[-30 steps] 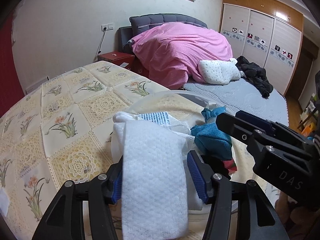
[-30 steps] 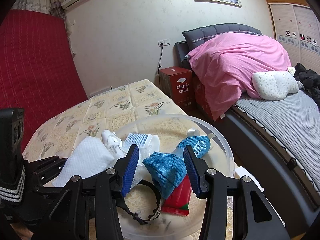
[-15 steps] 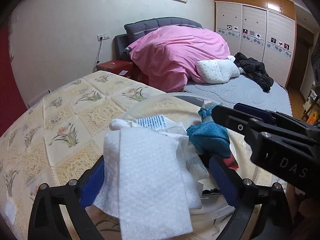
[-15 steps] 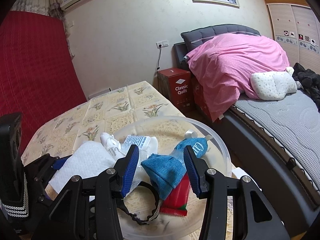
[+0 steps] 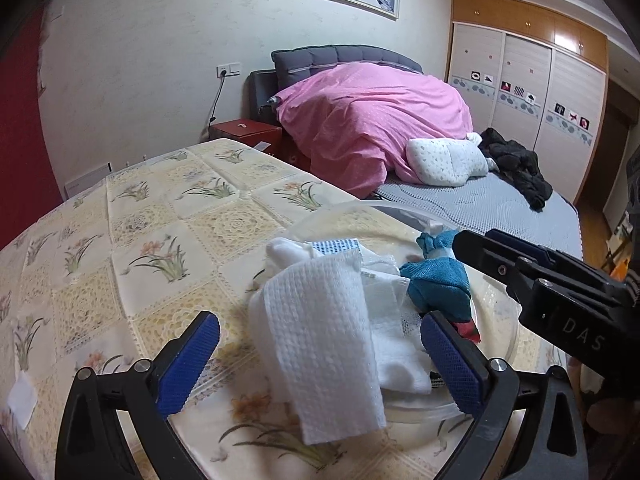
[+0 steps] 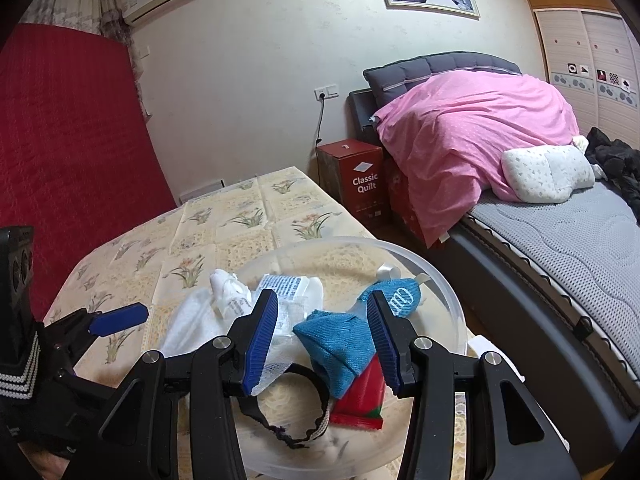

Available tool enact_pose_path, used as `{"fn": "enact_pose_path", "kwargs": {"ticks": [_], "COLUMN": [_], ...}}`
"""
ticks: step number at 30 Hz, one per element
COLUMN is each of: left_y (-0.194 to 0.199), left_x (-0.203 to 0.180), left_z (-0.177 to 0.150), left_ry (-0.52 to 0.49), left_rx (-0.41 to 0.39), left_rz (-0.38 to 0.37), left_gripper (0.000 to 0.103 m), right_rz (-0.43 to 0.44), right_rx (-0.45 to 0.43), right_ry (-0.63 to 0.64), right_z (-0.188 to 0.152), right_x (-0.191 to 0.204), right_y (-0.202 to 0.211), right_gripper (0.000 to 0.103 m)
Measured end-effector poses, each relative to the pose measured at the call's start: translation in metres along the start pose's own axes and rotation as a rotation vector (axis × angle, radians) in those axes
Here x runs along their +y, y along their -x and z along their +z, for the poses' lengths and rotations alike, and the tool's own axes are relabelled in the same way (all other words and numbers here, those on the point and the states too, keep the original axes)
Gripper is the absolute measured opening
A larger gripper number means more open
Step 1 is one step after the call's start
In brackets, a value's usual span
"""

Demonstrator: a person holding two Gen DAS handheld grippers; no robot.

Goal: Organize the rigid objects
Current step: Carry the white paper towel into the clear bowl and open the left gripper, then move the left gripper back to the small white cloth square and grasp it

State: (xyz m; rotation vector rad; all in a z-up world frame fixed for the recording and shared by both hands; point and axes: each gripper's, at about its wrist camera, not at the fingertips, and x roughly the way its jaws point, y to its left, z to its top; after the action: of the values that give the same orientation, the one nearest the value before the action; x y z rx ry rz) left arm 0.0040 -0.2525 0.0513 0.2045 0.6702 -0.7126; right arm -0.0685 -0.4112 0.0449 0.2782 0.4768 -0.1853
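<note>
A clear plastic basin (image 6: 448, 300) (image 5: 496, 344) sits on the table's near corner. In it lie a teal cloth pouch (image 6: 340, 340) (image 5: 438, 284), a red packet (image 6: 362, 396), a black strap (image 6: 304, 408), a white printed packet (image 6: 288, 286) and netting. A white textured cloth (image 5: 324, 344) (image 6: 188, 324) hangs over the basin's left rim. My left gripper (image 5: 320, 360) is open wide around the cloth without gripping it. My right gripper (image 6: 324, 336) is open, its fingers on either side of the teal pouch.
The table carries a cream floral tablecloth (image 5: 160, 220). Behind it stand a red box (image 6: 360, 184) and a bed with a pink quilt (image 6: 480, 128). A wardrobe (image 5: 532, 92) fills the back right. A red curtain (image 6: 60, 140) hangs on the left.
My left gripper has opened and let go of the white cloth, which now lies draped over the basin's rim, and has drawn back. The right gripper has barely moved.
</note>
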Motion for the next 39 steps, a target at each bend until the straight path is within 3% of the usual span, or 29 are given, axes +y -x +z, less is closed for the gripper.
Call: {"fn": "enact_pose_path", "kwargs": {"ticks": [5,9,19,24,32,39], "left_y": [0.000,0.005,0.036,0.043,0.058,0.078], "left_x": [0.008,0.018,0.051,0.076,0.119,0.181], "left_z": [-0.003,-0.008,-0.021,-0.033,-0.049,-0.068], "left_ry": [0.029,0.067,0.135,0.190,0.226,0.331], "left_rx": [0.009,0.021,-0.005,-0.003,0.011,0.029], "left_rz": [-0.032,-0.035,0.038,0.104,0.244,0.391], "left_gripper": [0.103,0.103,0.103,0.103,0.103,0.103], "right_rz": [0.023,0.090,0.131,0.135,-0.024,-0.065], "right_rx": [0.000,0.031,0.086,0.122,0.240,0.265], "right_ry": [0.019,0.051,0.138,0.189,0.253,0.284], "right_z": [0.004,0.007,-0.001,-0.008,-0.024,-0.026], "right_x": [0.010,0.020,0.044,0.056,0.055,0.057], "right_y": [0.001,-0.004,-0.020,-0.038,-0.071,-0.075], "right_gripper": [0.048,0.052,0.054,0.058,0.057,0.058]}}
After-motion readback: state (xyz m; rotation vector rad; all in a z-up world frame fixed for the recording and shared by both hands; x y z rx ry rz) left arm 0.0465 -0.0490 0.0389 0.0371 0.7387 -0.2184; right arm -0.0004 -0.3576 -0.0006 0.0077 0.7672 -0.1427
